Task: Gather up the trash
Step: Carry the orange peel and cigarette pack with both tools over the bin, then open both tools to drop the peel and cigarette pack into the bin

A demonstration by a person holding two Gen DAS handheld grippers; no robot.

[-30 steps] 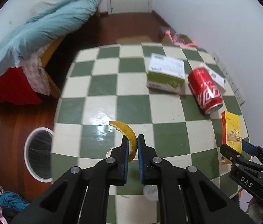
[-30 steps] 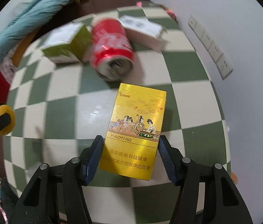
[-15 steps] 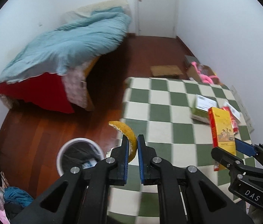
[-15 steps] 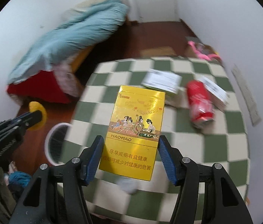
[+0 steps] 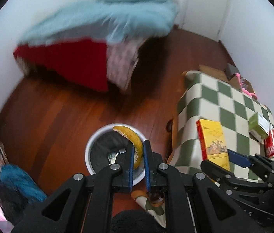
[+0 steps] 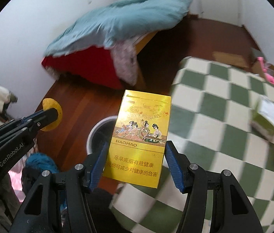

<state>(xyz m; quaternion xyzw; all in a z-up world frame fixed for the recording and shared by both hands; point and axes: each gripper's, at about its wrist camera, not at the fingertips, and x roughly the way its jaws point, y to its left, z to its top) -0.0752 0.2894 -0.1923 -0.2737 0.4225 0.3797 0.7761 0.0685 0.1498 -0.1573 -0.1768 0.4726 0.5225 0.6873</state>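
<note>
My left gripper [image 5: 137,151] is shut on a curved yellow fruit peel [image 5: 132,137] and holds it above the white-rimmed trash bin [image 5: 96,139] on the wood floor. My right gripper [image 6: 136,155] is shut on a yellow cigarette pack [image 6: 142,134], held in the air beside the table edge; the bin [image 6: 98,132] shows partly behind the pack. The pack [image 5: 212,141] and the right gripper also show at the right of the left wrist view. The peel [image 6: 54,114] shows in the left gripper at the left of the right wrist view.
A green-and-white checked table [image 5: 230,104] carries a red can [image 5: 272,144] and a green box [image 5: 258,125]. A bed with a blue duvet [image 5: 105,19] and red sheet stands behind. Clothes [image 5: 18,182] lie on the floor at left.
Both grippers have swung left off the table with their loads. The peel is now over the bin, and the pack is near the table edge beside it.
</note>
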